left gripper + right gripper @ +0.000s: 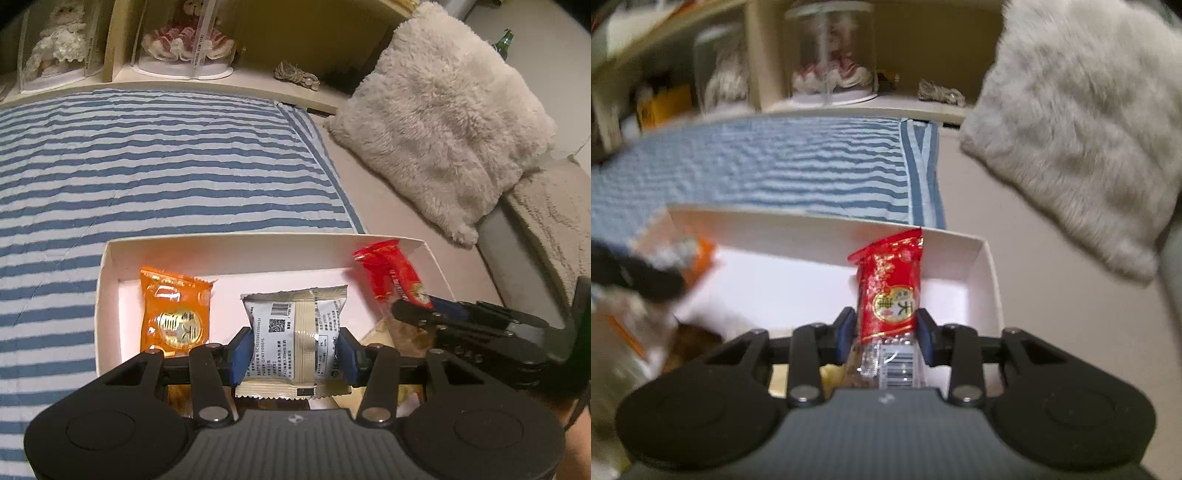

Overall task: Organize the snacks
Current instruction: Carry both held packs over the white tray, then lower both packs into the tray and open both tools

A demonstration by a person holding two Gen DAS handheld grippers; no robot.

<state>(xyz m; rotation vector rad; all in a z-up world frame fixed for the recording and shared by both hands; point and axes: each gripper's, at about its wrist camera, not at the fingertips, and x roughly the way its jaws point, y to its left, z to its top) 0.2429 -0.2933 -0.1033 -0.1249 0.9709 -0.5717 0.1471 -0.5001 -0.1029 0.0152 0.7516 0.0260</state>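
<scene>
A shallow white box (258, 245) (986, 258) lies on the bed. My left gripper (293, 349) is shut on a cream snack packet (295, 332) with a barcode, held over the box's middle. An orange packet (173, 314) lies flat in the left part of the box. My right gripper (884, 330) is shut on a long red snack packet (892, 291) (391, 275), held upright over the box's right end. In the left wrist view the right gripper (410, 308) reaches in from the right. The right wrist view is blurred on its left side.
A blue-and-white striped blanket (147, 166) spreads behind and left of the box. A fluffy cream pillow (454, 122) leans at the right. A shelf (221, 79) at the back carries dolls in clear cases (184, 40). More wrappers lie under the grippers.
</scene>
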